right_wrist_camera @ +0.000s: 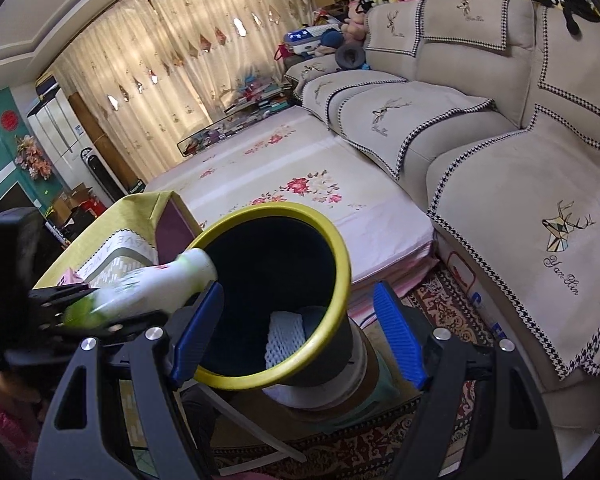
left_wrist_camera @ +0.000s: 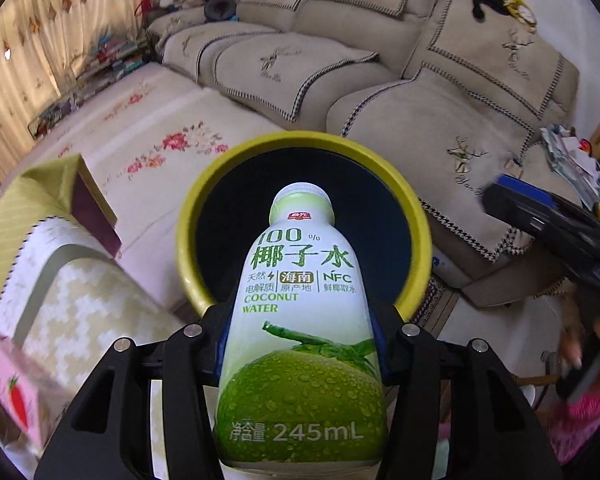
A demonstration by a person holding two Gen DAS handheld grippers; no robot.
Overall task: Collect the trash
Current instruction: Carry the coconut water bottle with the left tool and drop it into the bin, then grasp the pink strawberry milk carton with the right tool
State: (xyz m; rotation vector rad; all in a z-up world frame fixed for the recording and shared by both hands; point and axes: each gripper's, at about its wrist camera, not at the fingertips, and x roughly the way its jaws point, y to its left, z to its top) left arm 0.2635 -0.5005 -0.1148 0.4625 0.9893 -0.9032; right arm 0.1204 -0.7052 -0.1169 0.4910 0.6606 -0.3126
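1. The bottle (left_wrist_camera: 300, 320) of coconut water sits clamped between the jaws of the left gripper (left_wrist_camera: 300, 344), about half open around its body, cap pointing forward and down toward the bin (left_wrist_camera: 188, 216).
2. In the right wrist view the same bottle (right_wrist_camera: 156, 284) hangs tilted with its cap just at the near left rim of the bin (right_wrist_camera: 340, 248), not yet over the middle of the opening.
3. To do this step well, I judge the cap end should travel further over the dark mouth before the jaws part; let go at the rim and the bottle could tip off the yellow edge and fall outside.
4. Keeping the bottle pointed down as it is should let it slide in cap first; a slow parting of the jaws is enough.
5. The right gripper (right_wrist_camera: 300, 332) stands wide open and holds nothing; the bin lies straight ahead of it, between its blue pads (right_wrist_camera: 398, 336), which are not pressing on it. It should stay clear of the drop path.
6. Count: one bottle, one bin, one white foam net (right_wrist_camera: 284, 336) already lying inside the bin.
7. Left of the left gripper: one table (left_wrist_camera: 40, 192) with a yellow-green cloth, and one pink carton (left_wrist_camera: 12, 392) at the near edge.
8. Beyond the bin: one sofa (left_wrist_camera: 440, 128) and one flowered mat (left_wrist_camera: 148, 144).
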